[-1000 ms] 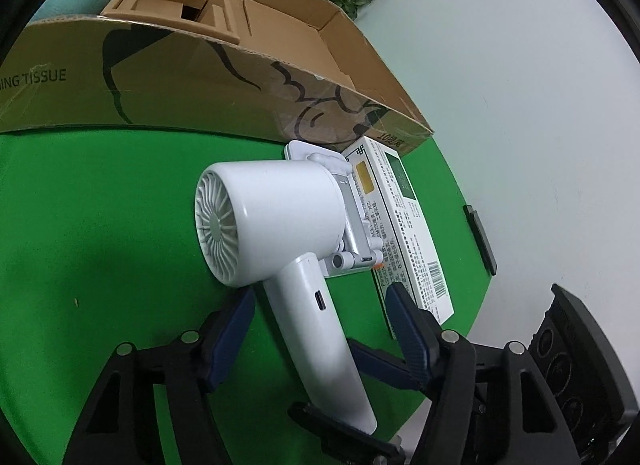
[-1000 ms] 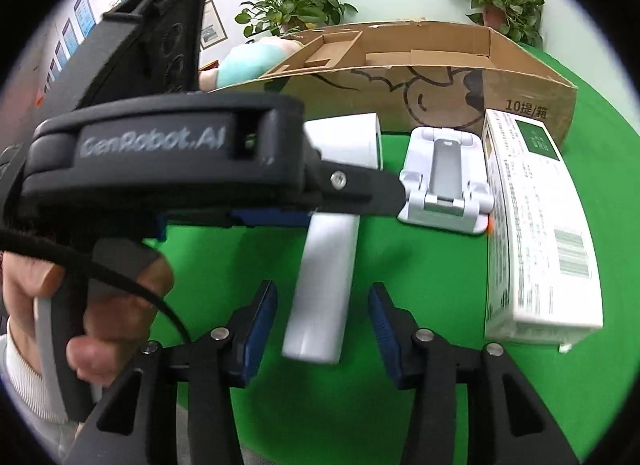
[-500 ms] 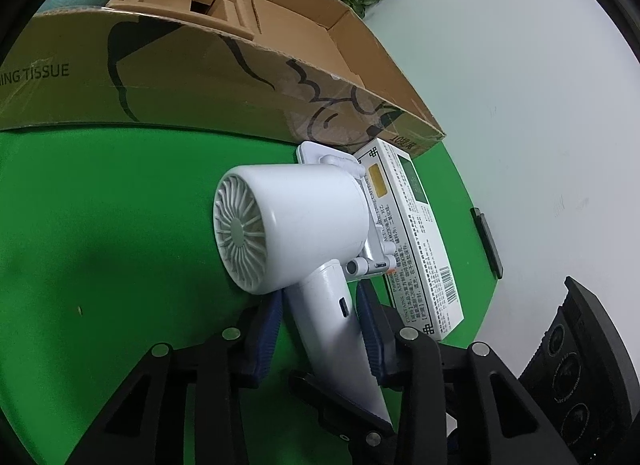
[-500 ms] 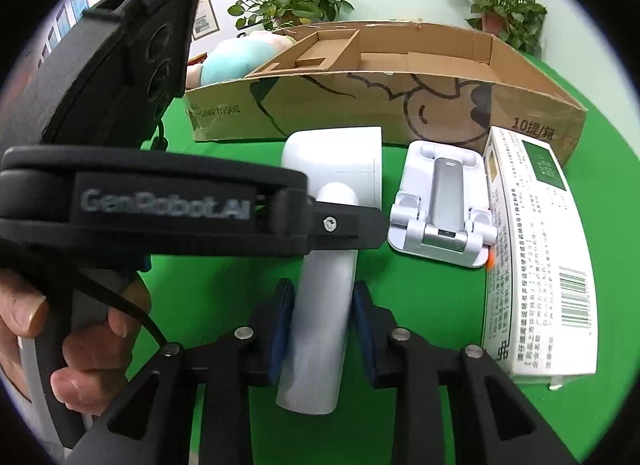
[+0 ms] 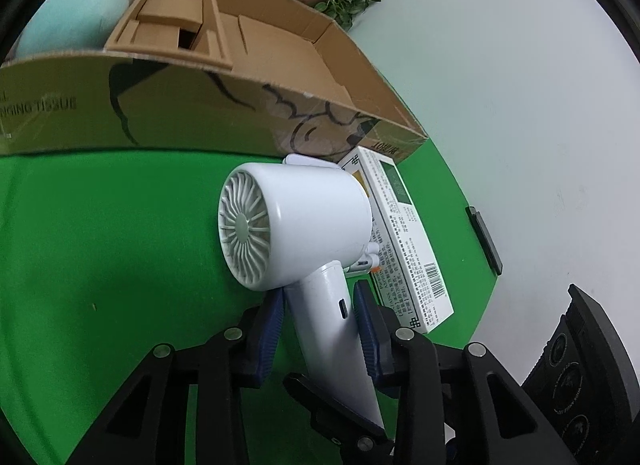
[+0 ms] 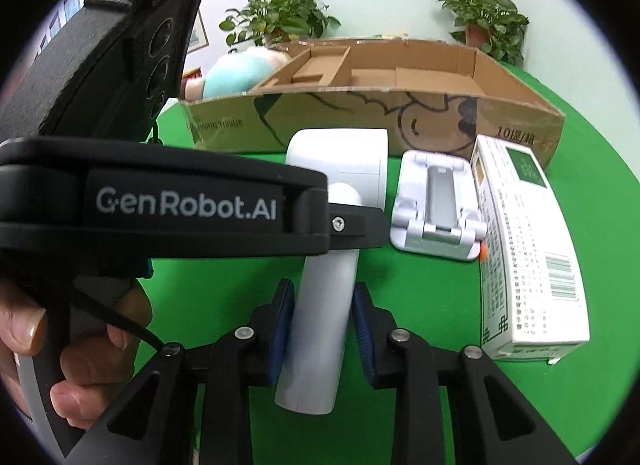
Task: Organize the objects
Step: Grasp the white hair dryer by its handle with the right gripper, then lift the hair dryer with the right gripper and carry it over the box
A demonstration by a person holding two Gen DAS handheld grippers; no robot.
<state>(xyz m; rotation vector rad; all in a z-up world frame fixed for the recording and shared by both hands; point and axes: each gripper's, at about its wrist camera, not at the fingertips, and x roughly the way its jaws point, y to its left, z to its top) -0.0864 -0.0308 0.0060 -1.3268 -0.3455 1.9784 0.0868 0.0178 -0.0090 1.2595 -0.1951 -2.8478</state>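
A white hair dryer [image 5: 312,225] lies on the green table [image 5: 100,245], its handle towards me. My left gripper [image 5: 320,321] is closing on the upper handle, and its blue pads [image 5: 274,325] touch both sides. From the right wrist view, the hair dryer [image 6: 336,169] has its lower handle between the pads of my right gripper [image 6: 323,317], which is shut on it. A hand [image 6: 80,329] holds the left gripper's black body [image 6: 180,205], which covers part of the dryer.
An open cardboard box [image 5: 200,113] with cardboard inserts stands behind the dryer. A white folding stand [image 6: 436,209] and a white printed carton [image 6: 528,249] lie to the right. A plush toy [image 6: 236,73] and potted plants [image 6: 280,21] sit behind. The table's edge curves at the right.
Both grippers have shut from wide apart onto the hair dryer's handle. The hands stay about where they were, and the dryer looks slightly raised or closer.
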